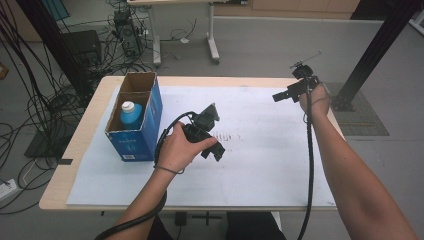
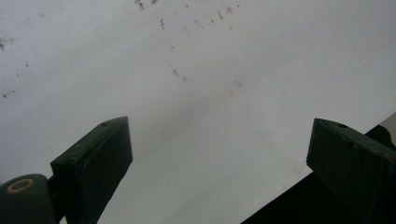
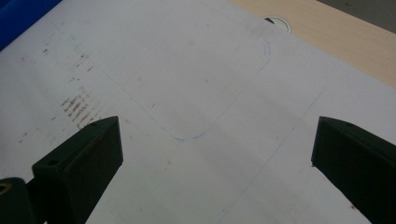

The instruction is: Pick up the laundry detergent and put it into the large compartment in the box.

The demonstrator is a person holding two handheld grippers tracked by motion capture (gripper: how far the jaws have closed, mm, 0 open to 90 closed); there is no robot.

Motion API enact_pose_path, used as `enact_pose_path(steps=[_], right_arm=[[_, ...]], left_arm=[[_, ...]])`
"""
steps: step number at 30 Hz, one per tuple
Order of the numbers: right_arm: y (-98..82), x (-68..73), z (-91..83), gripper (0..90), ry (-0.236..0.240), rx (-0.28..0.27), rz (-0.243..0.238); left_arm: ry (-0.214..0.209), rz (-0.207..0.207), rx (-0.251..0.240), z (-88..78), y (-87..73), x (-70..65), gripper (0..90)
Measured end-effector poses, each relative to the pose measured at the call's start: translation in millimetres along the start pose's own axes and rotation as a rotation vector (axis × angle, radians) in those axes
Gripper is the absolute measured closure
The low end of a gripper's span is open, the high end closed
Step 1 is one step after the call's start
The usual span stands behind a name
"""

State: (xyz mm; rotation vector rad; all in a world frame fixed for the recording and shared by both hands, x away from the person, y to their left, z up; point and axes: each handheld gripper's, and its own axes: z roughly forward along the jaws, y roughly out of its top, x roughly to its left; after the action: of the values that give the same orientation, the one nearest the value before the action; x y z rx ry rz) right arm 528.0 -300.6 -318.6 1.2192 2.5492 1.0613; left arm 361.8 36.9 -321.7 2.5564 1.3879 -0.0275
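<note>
A blue cardboard box (image 1: 137,122) with its top flaps open stands at the table's left, and a blue bottle with a white cap (image 1: 131,114) sits upright inside it. My left gripper (image 1: 216,150) hovers over the white sheet (image 1: 260,150) just right of the box, jaws wide apart with nothing between them. In the left gripper view the left gripper (image 2: 219,163) faces bare white sheet. My right gripper (image 1: 278,97) is held up near the table's far right corner, open and empty. In the right gripper view the right gripper (image 3: 215,158) looks down on the sheet with a faint pencilled outline (image 3: 219,107).
Brown smudges (image 1: 231,136) mark the sheet's middle. A strip of bare wood tabletop (image 1: 80,145) runs along the left and far edges. Beyond the table are tangled cables (image 1: 30,100), a desk's legs (image 1: 212,47) and a black frame post (image 1: 375,50) at the right.
</note>
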Motion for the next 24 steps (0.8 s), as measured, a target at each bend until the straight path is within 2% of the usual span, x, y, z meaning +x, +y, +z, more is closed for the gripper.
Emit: enact_pose_path(steps=[10, 24], right_arm=[[0.0, 1.0, -1.3, 2.0, -0.006, 0.001, 0.000], [2.0, 4.5, 1.3, 2.0, -0.007, 0.006, -0.009]], left_arm=[[-0.001, 0.002, 0.007, 1.1, -2.5, 2.6, 7.2], [-0.003, -0.018, 0.002, 0.2, -5.4, 5.2, 7.2]])
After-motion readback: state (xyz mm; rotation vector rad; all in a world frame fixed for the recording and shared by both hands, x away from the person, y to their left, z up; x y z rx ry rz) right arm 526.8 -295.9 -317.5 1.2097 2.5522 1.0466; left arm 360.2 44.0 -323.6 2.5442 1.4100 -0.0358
